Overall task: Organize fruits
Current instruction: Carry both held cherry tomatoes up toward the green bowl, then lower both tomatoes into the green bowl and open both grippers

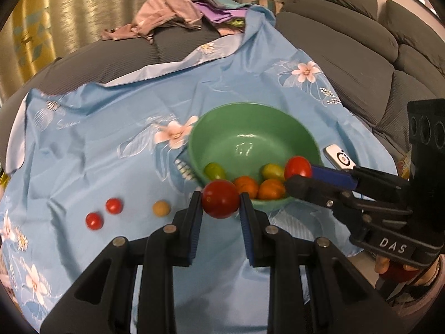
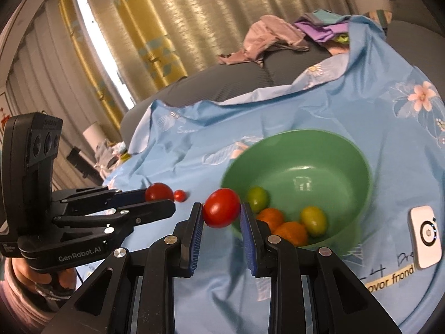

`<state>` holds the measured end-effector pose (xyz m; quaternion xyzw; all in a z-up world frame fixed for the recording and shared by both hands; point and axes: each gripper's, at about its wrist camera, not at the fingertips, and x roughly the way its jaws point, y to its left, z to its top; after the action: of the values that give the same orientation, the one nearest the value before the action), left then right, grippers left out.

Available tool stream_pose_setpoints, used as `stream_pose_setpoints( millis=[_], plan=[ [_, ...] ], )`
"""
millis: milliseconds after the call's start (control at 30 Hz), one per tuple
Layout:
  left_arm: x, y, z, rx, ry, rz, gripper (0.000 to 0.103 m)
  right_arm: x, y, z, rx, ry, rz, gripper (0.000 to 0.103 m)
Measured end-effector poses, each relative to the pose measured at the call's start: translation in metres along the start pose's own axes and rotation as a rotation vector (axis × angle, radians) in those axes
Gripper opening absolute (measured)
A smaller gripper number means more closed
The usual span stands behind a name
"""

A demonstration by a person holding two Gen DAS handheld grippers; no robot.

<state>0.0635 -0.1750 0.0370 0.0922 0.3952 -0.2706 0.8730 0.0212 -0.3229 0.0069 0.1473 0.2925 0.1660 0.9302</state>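
A blue floral cloth (image 1: 111,139) is covering the sofa, carrying a green bowl (image 1: 222,128) holding green and orange fruits (image 1: 244,185). The left hand-held gripper (image 1: 221,200) is clamping a red tomato (image 1: 219,198) at the bowl's near rim; the right hand-held gripper (image 2: 221,211) is gripping another tomato (image 2: 221,207) beside it.

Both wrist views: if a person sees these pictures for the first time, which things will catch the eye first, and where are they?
First, the green bowl on the blue flowered cloth, with green and orange fruits at its bottom. Then the two red tomatoes: the left gripper is shut on one tomato at the bowl's near rim, and the right gripper holds another. Three small fruits lie on the cloth, left of the bowl.
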Motion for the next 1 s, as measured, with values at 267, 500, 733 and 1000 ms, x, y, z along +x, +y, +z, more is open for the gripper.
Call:
stream_pose_setpoints(
  millis=[267,500,733,1000],
  plan=[
    [0.027,-0.019,0.019,0.049,0.02,-0.032,0.026,-0.001,-0.026,0.003,0.044,-0.011,-0.038,0.029],
    [0.049,-0.03,0.03,0.071,0.045,-0.049,0.026,0.002,-0.04,0.003,0.069,-0.008,-0.054,0.029],
    [0.066,-0.034,0.034,0.083,0.071,-0.051,0.026,0.005,-0.048,0.002,0.083,-0.004,-0.062,0.029],
    [0.08,-0.037,0.036,0.093,0.094,-0.054,0.026,0.008,-0.052,0.003,0.088,0.001,-0.072,0.029]
  ],
)
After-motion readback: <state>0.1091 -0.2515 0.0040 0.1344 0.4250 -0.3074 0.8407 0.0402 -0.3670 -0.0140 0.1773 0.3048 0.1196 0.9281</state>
